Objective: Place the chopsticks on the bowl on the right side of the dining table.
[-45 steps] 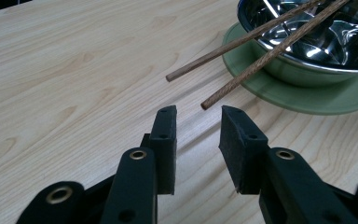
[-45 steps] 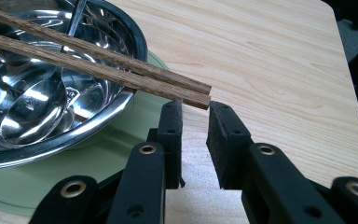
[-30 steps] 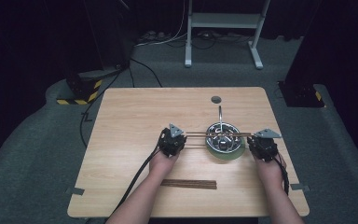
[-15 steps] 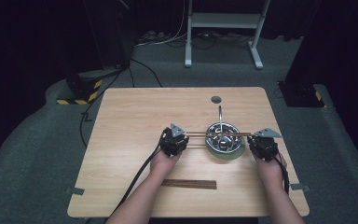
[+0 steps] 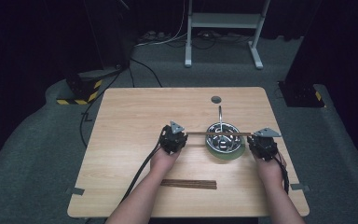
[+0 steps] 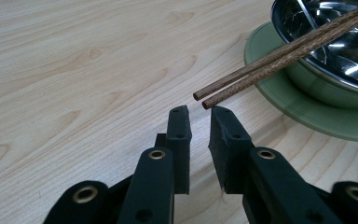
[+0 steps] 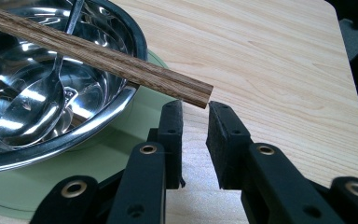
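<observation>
A pair of brown chopsticks lies across the rim of a steel bowl that stands on a green plate. A spoon rests in the bowl. My left gripper sits at the chopsticks' left end. Its jaws have just closed a touch to a thin slit with nothing between them, the stick tips just past my left gripper. My right gripper is at the other end, open and empty, and the stick end hangs over my right gripper.
More chopsticks lie in a bundle near the table's front edge, between the forearms. A round hole sits in the wooden tabletop behind the bowl. The spoon's handle sticks out toward the back.
</observation>
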### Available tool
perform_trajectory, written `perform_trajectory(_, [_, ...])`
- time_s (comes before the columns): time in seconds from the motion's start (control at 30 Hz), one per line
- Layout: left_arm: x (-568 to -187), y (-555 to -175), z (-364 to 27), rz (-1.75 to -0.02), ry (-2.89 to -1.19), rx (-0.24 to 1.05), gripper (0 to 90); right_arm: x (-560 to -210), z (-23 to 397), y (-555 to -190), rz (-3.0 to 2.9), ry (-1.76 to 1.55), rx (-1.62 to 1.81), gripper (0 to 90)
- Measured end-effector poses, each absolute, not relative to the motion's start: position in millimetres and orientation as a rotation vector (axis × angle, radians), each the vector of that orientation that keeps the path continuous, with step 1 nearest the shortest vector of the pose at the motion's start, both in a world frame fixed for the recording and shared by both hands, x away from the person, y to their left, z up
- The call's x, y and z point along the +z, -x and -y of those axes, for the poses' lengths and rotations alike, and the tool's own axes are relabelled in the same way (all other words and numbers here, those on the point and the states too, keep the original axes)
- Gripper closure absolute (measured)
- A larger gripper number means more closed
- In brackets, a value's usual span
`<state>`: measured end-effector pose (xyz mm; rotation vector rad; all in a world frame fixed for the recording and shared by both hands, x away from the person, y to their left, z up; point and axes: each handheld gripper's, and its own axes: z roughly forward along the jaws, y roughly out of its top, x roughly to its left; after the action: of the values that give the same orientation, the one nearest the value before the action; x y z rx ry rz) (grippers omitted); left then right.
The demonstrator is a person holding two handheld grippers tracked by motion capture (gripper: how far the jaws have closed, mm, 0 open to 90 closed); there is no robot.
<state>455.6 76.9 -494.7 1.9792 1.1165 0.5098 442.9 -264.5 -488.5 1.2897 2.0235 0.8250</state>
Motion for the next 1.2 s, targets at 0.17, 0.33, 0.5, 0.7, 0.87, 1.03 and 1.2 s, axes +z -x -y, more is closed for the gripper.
perform_trajectory(0.17, [-492.7,-456.1,-76.5,-1.115,-1.979,0.515,77.3,-488.9,265.3,-443.1,-2.025,-1.284,0.822,74.8])
perform_trajectory(0.33, [-493.3,-455.4,-75.4,-1.114,-1.986,0.517,76.7,-488.6,266.6,-443.4,-2.016,-1.289,0.828,74.9])
perform_trajectory(0.5, [-494.6,-454.2,-73.4,-1.115,-1.994,0.516,76.2,-488.4,267.5,-443.8,-2.010,-1.300,0.830,74.9])
perform_trajectory(0.7, [-494.2,-454.0,-73.4,-1.107,-2.001,0.521,75.8,-488.5,268.0,-444.8,-2.010,-1.300,0.826,74.8])
perform_trajectory(0.87, [-494.4,-453.5,-73.0,-1.106,-2.001,0.520,74.5,-489.2,267.4,-444.3,-2.012,-1.300,0.820,73.6])
perform_trajectory(1.03, [-493.7,-452.1,-74.0,-1.104,-2.004,0.529,72.0,-489.7,267.5,-443.0,-2.009,-1.293,0.815,70.1])
perform_trajectory(1.2, [-493.0,-446.2,-78.1,-1.109,-2.004,0.533,64.9,-489.0,267.0,-435.2,-1.994,-1.308,0.831,60.3])
